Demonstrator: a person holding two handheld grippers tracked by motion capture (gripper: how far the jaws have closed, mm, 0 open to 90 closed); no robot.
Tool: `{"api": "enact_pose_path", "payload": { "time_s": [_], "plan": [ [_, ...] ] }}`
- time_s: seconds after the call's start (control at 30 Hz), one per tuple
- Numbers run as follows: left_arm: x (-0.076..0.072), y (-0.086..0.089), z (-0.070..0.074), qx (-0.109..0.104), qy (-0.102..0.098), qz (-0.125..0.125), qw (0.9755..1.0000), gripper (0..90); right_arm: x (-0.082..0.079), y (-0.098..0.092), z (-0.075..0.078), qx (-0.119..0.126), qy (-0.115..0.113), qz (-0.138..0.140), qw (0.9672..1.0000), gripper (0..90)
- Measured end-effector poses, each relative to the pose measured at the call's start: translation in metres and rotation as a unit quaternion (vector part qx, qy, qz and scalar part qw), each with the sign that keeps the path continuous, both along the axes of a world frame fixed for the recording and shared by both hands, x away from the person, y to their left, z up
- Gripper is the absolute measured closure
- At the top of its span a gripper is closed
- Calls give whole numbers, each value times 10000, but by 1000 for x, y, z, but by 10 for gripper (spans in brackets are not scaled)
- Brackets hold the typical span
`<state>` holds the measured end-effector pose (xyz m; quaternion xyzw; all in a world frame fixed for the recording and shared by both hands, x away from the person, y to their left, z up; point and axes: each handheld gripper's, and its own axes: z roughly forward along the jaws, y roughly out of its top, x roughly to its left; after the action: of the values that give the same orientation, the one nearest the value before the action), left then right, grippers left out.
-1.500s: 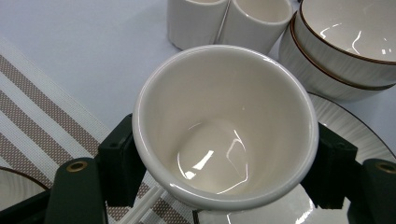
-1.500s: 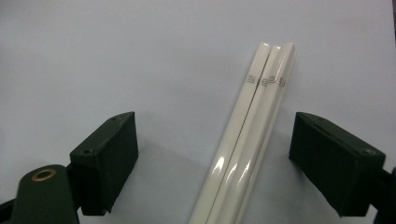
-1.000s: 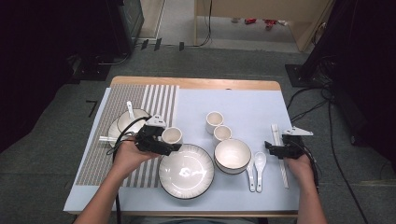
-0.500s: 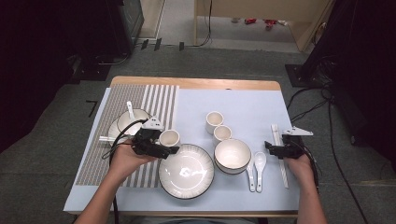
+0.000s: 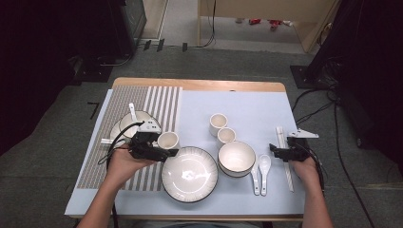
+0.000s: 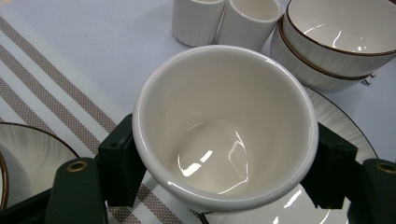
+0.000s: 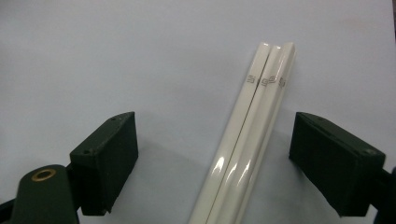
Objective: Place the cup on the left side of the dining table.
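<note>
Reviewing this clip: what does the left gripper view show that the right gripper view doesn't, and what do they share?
Left gripper view alone: a cream cup clamped between the left tongs, with two more small cups behind it, stacked bowls at the upper right, a plate's rim beneath and a striped placemat.

Right gripper view alone: white chopsticks lying between the open right tongs, with neither pad touching them.

Shared: the pale blue table mat and a pair of black jaws rising from the bottom.
</note>
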<state>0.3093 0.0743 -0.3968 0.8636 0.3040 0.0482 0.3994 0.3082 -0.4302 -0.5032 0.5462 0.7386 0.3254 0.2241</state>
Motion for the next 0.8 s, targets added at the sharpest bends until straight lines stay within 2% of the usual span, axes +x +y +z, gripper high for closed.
{"api": "enact_pose_path", "payload": {
  "time_s": [0.4,0.8],
  "plan": [
    [-4,8,0,-6,-9,28,10000,278,0,0,0,-1,-1,1,10000,153],
    [-6,15,-1,-7,67,55,10000,278,0,0,0,2,0,2,10000,152]
  ]
}}
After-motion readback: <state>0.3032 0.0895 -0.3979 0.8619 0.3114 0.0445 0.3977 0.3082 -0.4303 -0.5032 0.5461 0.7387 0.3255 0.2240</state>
